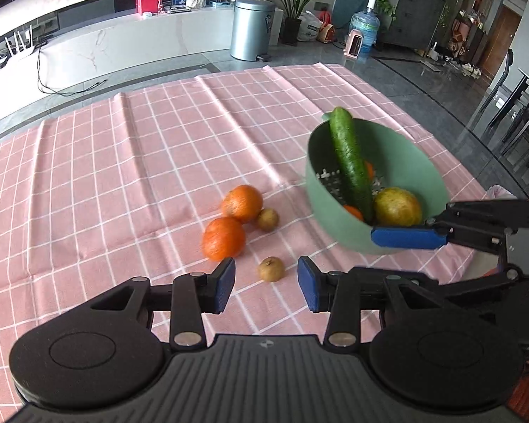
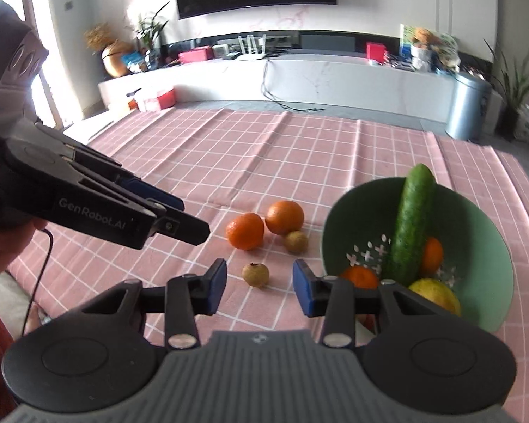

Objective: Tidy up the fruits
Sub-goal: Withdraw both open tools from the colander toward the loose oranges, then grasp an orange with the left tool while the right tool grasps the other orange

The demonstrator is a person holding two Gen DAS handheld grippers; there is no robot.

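Pink checked cloth (image 1: 130,162) covers the table, and all the fruit sits on it or in the bowl.

The left gripper (image 1: 266,283) has its jaws wide apart with nothing between them. Just ahead of the gap lies a small brown fruit (image 1: 271,269), a bit closer to the right jaw. Further ahead and a little to the left are two oranges (image 1: 233,219) touching each other. A second small brown fruit (image 1: 267,219) sits right beside the far orange.

The green bowl (image 1: 426,172) is ahead and to the right of the left jaws, and it looks tipped. A long green cucumber (image 1: 351,162) leans inside it, with its tip poking over the far rim. A yellow-green round fruit (image 1: 397,206) sits low in the bowl, beside bits of orange fruit.

The right gripper (image 2: 259,287) also has its jaws wide apart and holds nothing between them. The same small brown fruit (image 2: 255,274) lies just ahead of its gap. The bowl (image 2: 483,246) is right next to its right jaw. In the left view, one blue pad (image 1: 405,238) of the right gripper rests at the near rim of the bowl. I cannot tell if it truly touches the rim.
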